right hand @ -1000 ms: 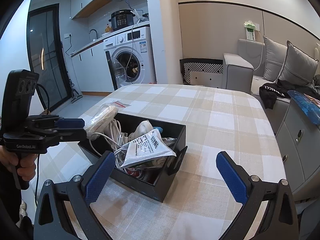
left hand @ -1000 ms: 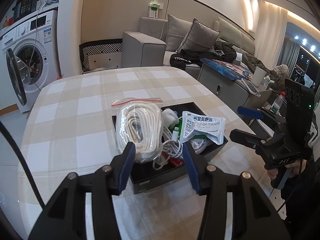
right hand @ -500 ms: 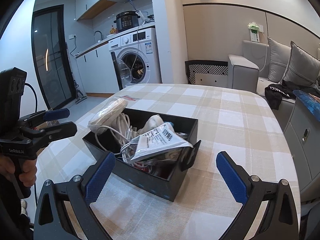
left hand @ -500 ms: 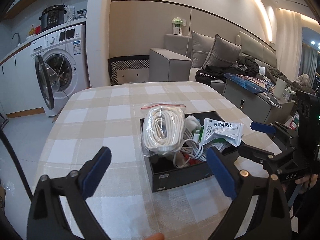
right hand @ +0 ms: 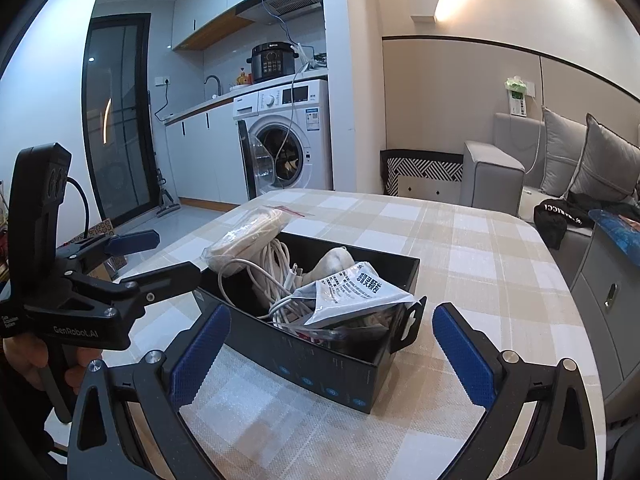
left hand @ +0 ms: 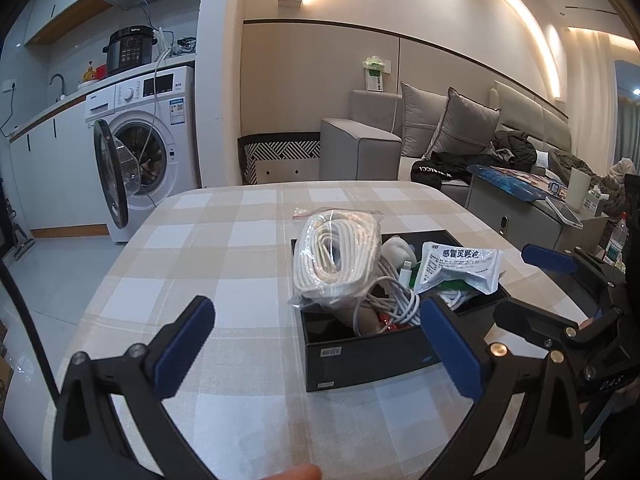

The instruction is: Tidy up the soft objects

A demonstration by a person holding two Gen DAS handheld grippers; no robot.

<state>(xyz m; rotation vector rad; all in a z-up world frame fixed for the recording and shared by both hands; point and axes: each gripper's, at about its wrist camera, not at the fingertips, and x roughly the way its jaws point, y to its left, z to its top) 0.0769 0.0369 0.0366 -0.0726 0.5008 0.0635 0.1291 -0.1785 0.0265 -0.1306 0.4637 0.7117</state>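
Note:
A black open box (left hand: 368, 356) (right hand: 320, 376) stands on the checked tablecloth (left hand: 224, 240). It holds a clear bag of coiled white cord (left hand: 336, 256) (right hand: 248, 236), loose white cables (left hand: 392, 300) and a silver medicine packet (left hand: 460, 268) (right hand: 356, 288). My left gripper (left hand: 316, 312) hovers just before the box's near left corner. Its jaws are opening wide, with nothing pressed between the pads. My right gripper (right hand: 331, 316) is open in front of the box's other side, empty. Each gripper shows in the other's view: left (right hand: 172, 254), right (left hand: 514, 282).
A washing machine (left hand: 140, 152) with its door open stands beyond the table's far left. A grey sofa (left hand: 420, 148) with cushions and dark clothes is at the back right, and a grey cabinet (right hand: 604, 292) sits beside the table's right edge.
The left jaws have spread from narrow, close at the cord bag, to wide apart. The left view has swung so the box sits further right. The right gripper stays open.

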